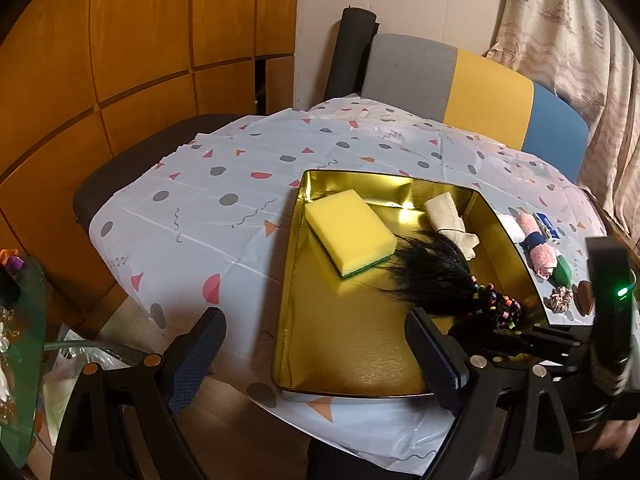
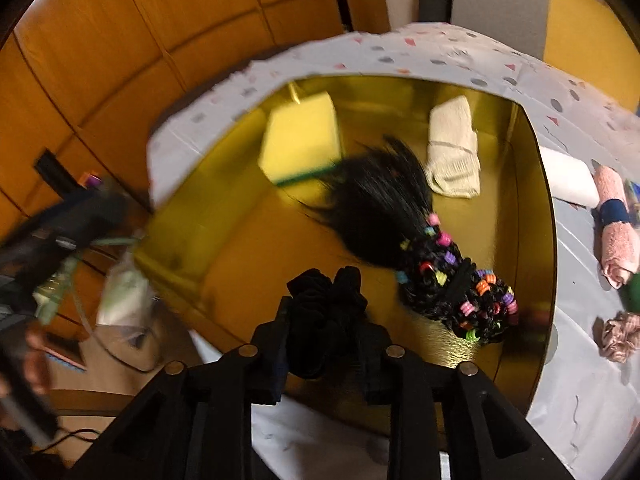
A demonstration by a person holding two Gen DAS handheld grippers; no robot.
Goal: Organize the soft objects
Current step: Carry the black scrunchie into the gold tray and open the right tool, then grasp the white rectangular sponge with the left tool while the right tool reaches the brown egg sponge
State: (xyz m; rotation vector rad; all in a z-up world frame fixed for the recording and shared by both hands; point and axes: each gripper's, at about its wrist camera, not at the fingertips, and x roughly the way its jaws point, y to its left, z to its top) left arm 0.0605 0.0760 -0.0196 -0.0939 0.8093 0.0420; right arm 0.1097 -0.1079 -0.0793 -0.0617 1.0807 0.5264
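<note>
— While your right gripper (image 2: 324,320) hangs over the near end of the gold tin (image 2: 536,240), what is between its fingers?

— A black scrunchie (image 2: 326,304). Your two pads sit close together against its sides, so it looks pinched there, above the tin's floor and just beside the beaded end of the hairpiece.

— And your left gripper (image 1: 316,356)?

— Its fingers stand wide apart with nothing between them, poised over the tin's near left corner and the patterned tablecloth (image 1: 192,208).

— What already lies in the tin?

— A yellow sponge (image 1: 350,232) with a green underside rests toward the far left corner. A folded beige cloth (image 1: 450,218) lies by the far right corner. The black hairpiece (image 1: 436,276), its braided end full of coloured beads, runs slantwise from the middle toward the near right corner, its loose tips touching the sponge's edge.

— And outside the tin?

— On the tablecloth along the tin's right wall you have a white roll (image 2: 568,178), a pink rolled towel (image 2: 614,232) bound with a dark blue band, something green (image 1: 564,272) next to it that is too cut off to name, and a pinkish scrunchie (image 2: 618,336) nearest you. A chair back (image 1: 472,84) in grey, yellow and blue stands past the table's far edge.
</note>
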